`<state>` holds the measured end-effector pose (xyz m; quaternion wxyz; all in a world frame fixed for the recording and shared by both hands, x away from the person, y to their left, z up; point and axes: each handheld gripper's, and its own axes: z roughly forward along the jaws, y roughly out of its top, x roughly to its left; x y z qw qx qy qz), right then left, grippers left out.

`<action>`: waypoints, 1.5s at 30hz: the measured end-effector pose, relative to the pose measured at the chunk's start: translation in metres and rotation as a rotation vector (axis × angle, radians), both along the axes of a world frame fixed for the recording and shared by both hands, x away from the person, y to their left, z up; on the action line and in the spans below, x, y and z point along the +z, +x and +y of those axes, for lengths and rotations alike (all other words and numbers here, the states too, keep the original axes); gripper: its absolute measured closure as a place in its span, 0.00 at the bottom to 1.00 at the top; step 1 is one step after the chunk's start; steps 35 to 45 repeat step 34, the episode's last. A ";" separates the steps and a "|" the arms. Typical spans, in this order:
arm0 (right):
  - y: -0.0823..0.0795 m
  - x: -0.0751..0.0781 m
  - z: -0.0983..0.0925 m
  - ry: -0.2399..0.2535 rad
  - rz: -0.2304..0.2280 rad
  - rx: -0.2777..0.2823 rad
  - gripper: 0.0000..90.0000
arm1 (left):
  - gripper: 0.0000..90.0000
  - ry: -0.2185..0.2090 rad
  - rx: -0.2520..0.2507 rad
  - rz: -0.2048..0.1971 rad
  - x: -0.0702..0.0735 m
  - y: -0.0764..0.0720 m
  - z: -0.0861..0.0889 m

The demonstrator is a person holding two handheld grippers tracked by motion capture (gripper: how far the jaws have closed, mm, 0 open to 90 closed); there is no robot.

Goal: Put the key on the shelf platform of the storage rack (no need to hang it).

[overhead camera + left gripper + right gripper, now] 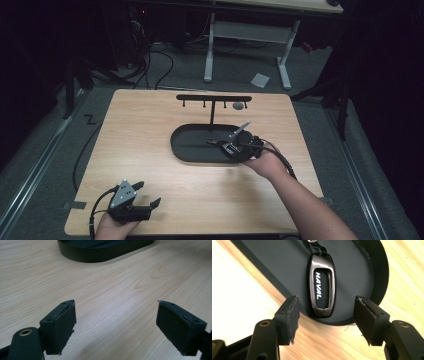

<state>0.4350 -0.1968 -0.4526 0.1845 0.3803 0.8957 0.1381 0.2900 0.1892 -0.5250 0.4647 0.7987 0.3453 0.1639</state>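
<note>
right gripper view shows the right gripper [325,320] with jaws apart around the near end of a haval key fob [322,291] lying in the black oval tray [262,262]. left gripper [116,327] hovers wide open over the wooden table [112,290].

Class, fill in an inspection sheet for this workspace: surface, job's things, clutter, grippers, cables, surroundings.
Surface: light wooden table, bare around the tray.
Job's things: black oval tray with a HAVAL key fob lying in it; black hook rack behind.
Clutter: nothing seen.
Grippers: left gripper open over bare wood; right gripper open, fingers either side of the fob, not touching.
Cables: one trails from each gripper; more on the floor.
Surroundings: dark room, white-legged desk beyond.
</note>
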 end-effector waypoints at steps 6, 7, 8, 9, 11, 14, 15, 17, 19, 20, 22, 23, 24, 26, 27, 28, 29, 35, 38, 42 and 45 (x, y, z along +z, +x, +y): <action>-0.026 -0.006 -0.007 0.116 -0.095 -0.001 0.43 | 0.19 0.006 0.000 0.000 0.000 -0.001 0.000; -0.026 -0.006 -0.007 0.116 -0.095 -0.001 0.43 | 0.19 0.007 0.001 -0.002 0.000 -0.001 -0.001; -0.033 -0.008 -0.009 0.124 -0.127 0.001 0.42 | 0.19 0.009 0.000 -0.002 0.000 -0.002 -0.001; -0.040 -0.011 -0.011 0.129 -0.168 0.011 0.41 | 0.19 0.009 0.000 -0.004 0.000 -0.002 -0.001; -0.051 -0.015 -0.015 0.160 -0.203 0.007 0.39 | 0.19 0.011 -0.002 -0.003 0.000 -0.002 -0.002; -0.073 -0.029 -0.029 0.297 -0.211 -0.053 0.39 | 0.19 0.017 -0.005 -0.001 0.000 -0.002 -0.002; -0.078 -0.032 -0.032 0.317 -0.219 -0.064 0.39 | 0.19 0.017 -0.004 -0.006 0.001 -0.003 -0.003; -0.087 -0.038 -0.037 0.344 -0.239 -0.075 0.38 | 0.19 0.019 -0.005 -0.011 0.001 -0.004 -0.004; -0.109 -0.049 -0.048 0.388 -0.286 -0.098 0.33 | 0.19 0.027 -0.013 -0.012 0.002 -0.005 -0.006; -0.109 -0.049 -0.048 0.388 -0.286 -0.098 0.33 | 0.19 0.027 -0.013 -0.012 0.002 -0.005 -0.006; -0.127 -0.057 -0.055 0.391 -0.340 -0.107 0.30 | 0.19 0.030 -0.016 -0.010 0.001 -0.005 -0.008; -0.141 -0.062 -0.064 0.376 -0.365 -0.096 0.29 | 0.19 0.029 -0.015 -0.008 0.001 -0.005 -0.009; -0.141 -0.062 -0.064 0.376 -0.365 -0.096 0.29 | 0.19 0.029 -0.015 -0.008 0.001 -0.005 -0.009; -0.148 -0.056 -0.075 0.434 -0.412 -0.116 0.26 | 0.19 0.029 -0.012 -0.004 0.000 -0.004 -0.010; -0.148 -0.056 -0.075 0.434 -0.412 -0.116 0.26 | 0.19 0.029 -0.012 -0.004 0.000 -0.004 -0.010; -0.146 -0.059 -0.079 0.451 -0.406 -0.134 0.25 | 0.19 0.034 -0.011 -0.001 -0.001 -0.003 -0.011; -0.146 -0.059 -0.079 0.451 -0.406 -0.134 0.25 | 0.19 0.034 -0.011 -0.001 -0.001 -0.003 -0.011; -0.139 -0.067 -0.079 0.458 -0.368 -0.139 0.24 | 0.19 0.038 -0.014 0.002 -0.001 -0.003 -0.012; -0.139 -0.067 -0.079 0.458 -0.368 -0.139 0.24 | 0.19 0.038 -0.014 0.002 -0.001 -0.003 -0.012; -0.139 -0.067 -0.079 0.458 -0.368 -0.139 0.24 | 0.19 0.038 -0.014 0.002 -0.001 -0.003 -0.012; -0.139 -0.067 -0.079 0.458 -0.368 -0.139 0.24 | 0.19 0.038 -0.014 0.002 -0.001 -0.003 -0.012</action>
